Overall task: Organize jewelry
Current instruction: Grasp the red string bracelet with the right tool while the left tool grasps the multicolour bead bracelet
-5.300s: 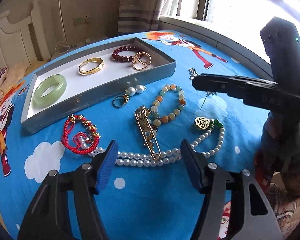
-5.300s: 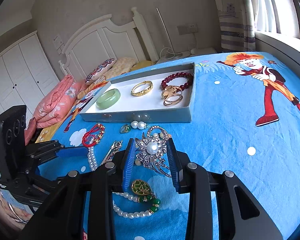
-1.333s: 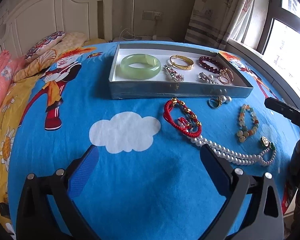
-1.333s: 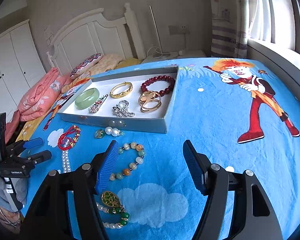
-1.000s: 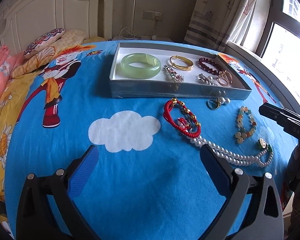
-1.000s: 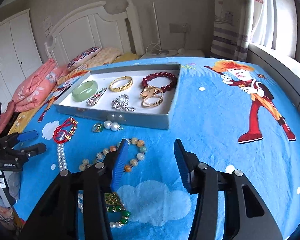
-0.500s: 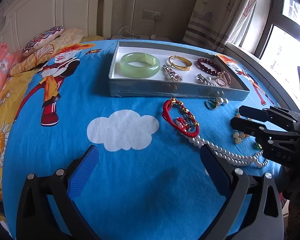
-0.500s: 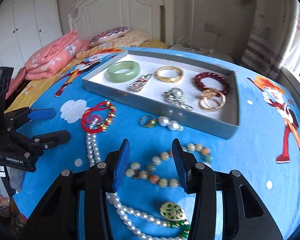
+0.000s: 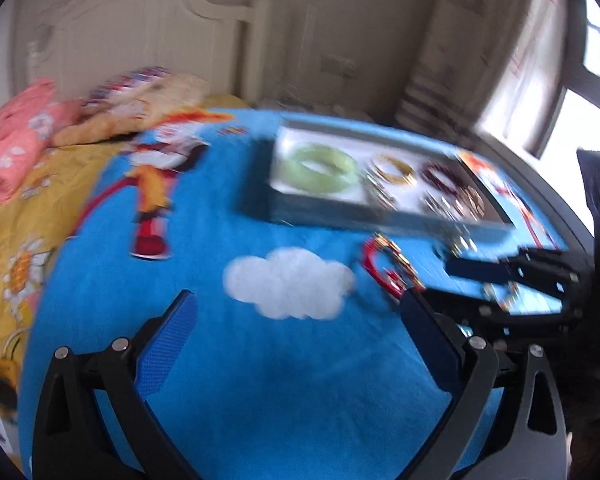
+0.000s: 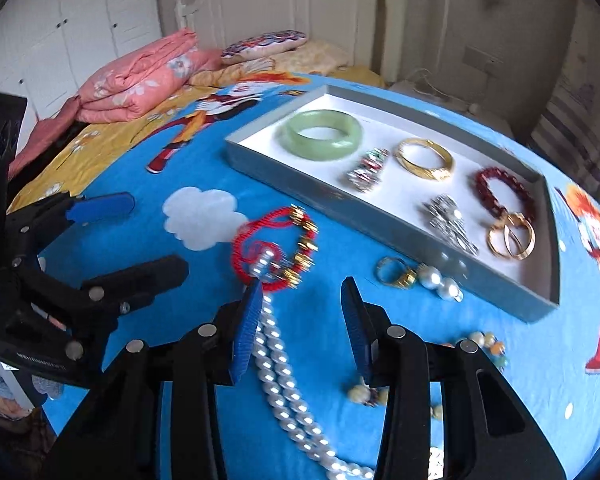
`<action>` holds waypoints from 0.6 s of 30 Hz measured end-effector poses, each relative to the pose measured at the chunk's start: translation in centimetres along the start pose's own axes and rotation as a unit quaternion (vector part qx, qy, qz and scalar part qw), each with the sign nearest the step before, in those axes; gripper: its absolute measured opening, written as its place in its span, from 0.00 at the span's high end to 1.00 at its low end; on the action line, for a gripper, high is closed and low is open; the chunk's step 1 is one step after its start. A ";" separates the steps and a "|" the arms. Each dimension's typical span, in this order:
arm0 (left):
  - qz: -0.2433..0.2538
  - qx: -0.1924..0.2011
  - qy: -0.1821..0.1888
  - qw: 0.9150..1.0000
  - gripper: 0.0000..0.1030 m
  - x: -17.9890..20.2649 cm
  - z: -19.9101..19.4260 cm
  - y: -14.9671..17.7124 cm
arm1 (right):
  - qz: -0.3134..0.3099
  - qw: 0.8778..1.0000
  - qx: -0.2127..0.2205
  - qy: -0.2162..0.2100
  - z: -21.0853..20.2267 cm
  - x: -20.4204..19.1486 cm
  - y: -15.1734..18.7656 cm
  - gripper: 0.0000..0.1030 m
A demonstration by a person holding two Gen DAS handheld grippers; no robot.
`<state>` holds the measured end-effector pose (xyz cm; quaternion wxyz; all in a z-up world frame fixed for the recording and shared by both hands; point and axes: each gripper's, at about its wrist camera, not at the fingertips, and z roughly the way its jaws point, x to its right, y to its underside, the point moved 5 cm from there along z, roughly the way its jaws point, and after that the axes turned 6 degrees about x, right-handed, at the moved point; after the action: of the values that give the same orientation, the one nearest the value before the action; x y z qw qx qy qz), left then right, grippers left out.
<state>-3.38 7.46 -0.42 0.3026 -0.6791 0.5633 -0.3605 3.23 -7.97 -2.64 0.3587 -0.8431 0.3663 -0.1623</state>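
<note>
Right gripper (image 10: 300, 312) jaws apart, empty, above pearl necklace (image 10: 276, 368) on blue cloth, beside red bracelet (image 10: 276, 240). Left gripper (image 9: 300, 344) apart, empty. Necklace likely limp, slippery: pinch strand mid-length. Tray (image 10: 380, 224) beyond.

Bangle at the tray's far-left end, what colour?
Pale green bangle, glossy and plain; the right wrist view shows it sharpest.
</note>
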 end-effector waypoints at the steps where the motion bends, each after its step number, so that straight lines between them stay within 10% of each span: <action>1: -0.015 0.012 -0.018 1.000 0.04 -0.9 -0.4 -0.3 | -0.009 1.000 0.001 -0.001 0.1 -0.5 -0.4 0.61; 7: -0.109 0.004 -0.028 0.994 0.04 -4.7 -0.3 -0.7 | -0.085 0.996 -0.009 0.018 1.5 -3.8 -1.8 0.61; 18: -0.048 0.004 -0.031 0.998 0.04 -2.8 -0.1 -0.4 | -0.079 0.995 0.038 0.048 -1.4 -0.9 -0.9 0.96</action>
<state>-3.55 10.29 -0.41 0.3051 -0.7147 0.5190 -0.3560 2.27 -7.54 -0.99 0.3583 -0.8464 0.3093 -0.2441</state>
